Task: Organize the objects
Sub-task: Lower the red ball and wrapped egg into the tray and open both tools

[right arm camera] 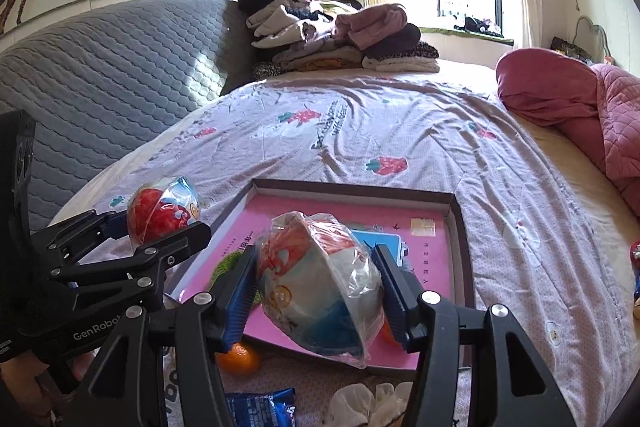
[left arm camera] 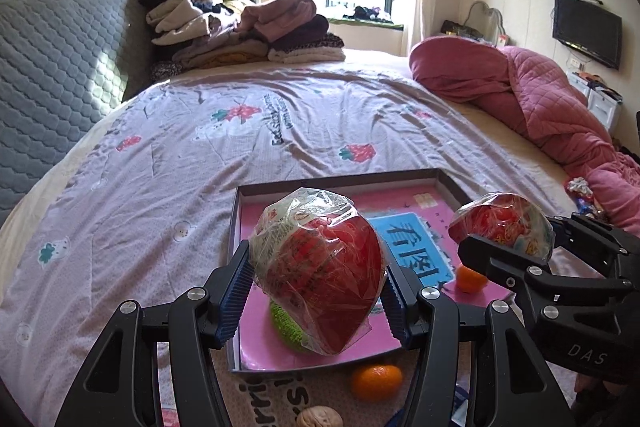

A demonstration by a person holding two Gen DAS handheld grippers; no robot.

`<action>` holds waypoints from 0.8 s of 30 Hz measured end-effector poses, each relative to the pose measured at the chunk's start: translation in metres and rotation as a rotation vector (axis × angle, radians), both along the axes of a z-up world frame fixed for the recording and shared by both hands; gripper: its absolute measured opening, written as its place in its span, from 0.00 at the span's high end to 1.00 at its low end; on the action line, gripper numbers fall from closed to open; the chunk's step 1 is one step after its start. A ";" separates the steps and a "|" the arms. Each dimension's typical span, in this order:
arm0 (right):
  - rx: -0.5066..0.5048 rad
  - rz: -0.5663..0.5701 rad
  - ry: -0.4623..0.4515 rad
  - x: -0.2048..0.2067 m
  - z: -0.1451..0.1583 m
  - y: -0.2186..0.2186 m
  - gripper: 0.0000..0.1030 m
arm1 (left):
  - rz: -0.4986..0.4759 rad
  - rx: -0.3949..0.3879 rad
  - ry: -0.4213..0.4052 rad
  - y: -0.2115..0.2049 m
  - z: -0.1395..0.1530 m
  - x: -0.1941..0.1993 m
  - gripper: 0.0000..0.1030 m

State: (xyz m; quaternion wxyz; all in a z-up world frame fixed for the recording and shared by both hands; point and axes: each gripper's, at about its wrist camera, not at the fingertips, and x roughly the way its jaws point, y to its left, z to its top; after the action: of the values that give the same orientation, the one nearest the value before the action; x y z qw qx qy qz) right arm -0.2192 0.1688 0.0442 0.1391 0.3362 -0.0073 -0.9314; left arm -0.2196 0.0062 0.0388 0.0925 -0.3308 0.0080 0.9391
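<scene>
My left gripper [left arm camera: 318,279] is shut on a red bowl wrapped in clear plastic [left arm camera: 320,259] and holds it above a shallow dark-rimmed box [left arm camera: 336,181] that lies on the bed. The box has a pink book inside. My right gripper [right arm camera: 316,259] is shut on a second wrapped bowl [right arm camera: 320,291], printed in white, blue and orange, over the same box [right arm camera: 352,187]. Each gripper shows in the other's view: the right gripper [left arm camera: 512,239] at the right, the left gripper [right arm camera: 156,223] at the left. A green knitted piece [left arm camera: 286,323] lies in the box under the red bowl.
One orange [left arm camera: 472,279] sits in the box and another orange [left arm camera: 376,381] lies just outside its near rim, by a walnut [left arm camera: 320,417]. A blue packet [right arm camera: 260,407] and white cloth bits [right arm camera: 360,403] lie nearest me. Folded clothes [left arm camera: 240,31] and a pink quilt [left arm camera: 540,95] lie further back.
</scene>
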 end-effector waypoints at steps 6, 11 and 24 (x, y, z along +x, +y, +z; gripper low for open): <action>0.022 -0.010 -0.064 -0.016 -0.025 -0.006 0.45 | 0.008 -0.010 -0.047 -0.003 -0.022 -0.021 0.42; 0.045 -0.005 -0.084 -0.024 -0.036 -0.013 0.45 | 0.011 -0.008 -0.079 -0.006 -0.036 -0.033 0.42; 0.134 0.010 -0.156 -0.038 -0.066 -0.025 0.45 | -0.006 -0.031 -0.133 -0.004 -0.061 -0.048 0.42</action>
State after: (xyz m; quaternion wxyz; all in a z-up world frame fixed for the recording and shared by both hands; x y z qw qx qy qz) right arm -0.2572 0.1434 -0.0214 0.1199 0.4165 0.0457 -0.9000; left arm -0.2676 0.0022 -0.0221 0.0904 -0.3938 0.0174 0.9146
